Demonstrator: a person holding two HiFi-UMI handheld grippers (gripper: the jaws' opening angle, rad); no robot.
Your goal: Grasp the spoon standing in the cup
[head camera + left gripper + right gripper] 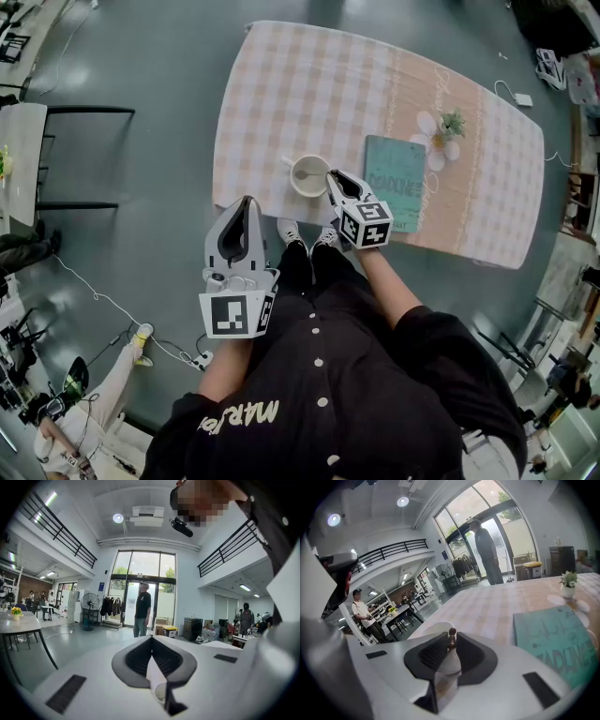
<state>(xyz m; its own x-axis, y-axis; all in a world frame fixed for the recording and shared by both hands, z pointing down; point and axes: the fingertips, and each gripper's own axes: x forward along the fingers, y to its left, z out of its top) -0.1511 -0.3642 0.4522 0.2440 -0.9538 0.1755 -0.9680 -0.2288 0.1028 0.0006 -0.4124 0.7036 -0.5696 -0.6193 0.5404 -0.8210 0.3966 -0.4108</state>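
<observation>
Spoon [451, 652]: stands in cup [310, 193], handle upright.
left gripper [247, 201]: jaws pressed together, empty, held off the table's [309, 84] near-left corner.
cup: close to table's near edge, just left of book [394, 183].
right gripper [331, 176]: pinching spoon handle just under its knob, above cup's right rim.
slip risk: the pinch is high and only at the tips, so the handle could twist or drop.
tip risk: a slanted pull could lever spoon against the rim and topple cup toward the near edge; nothing steadies it.
</observation>
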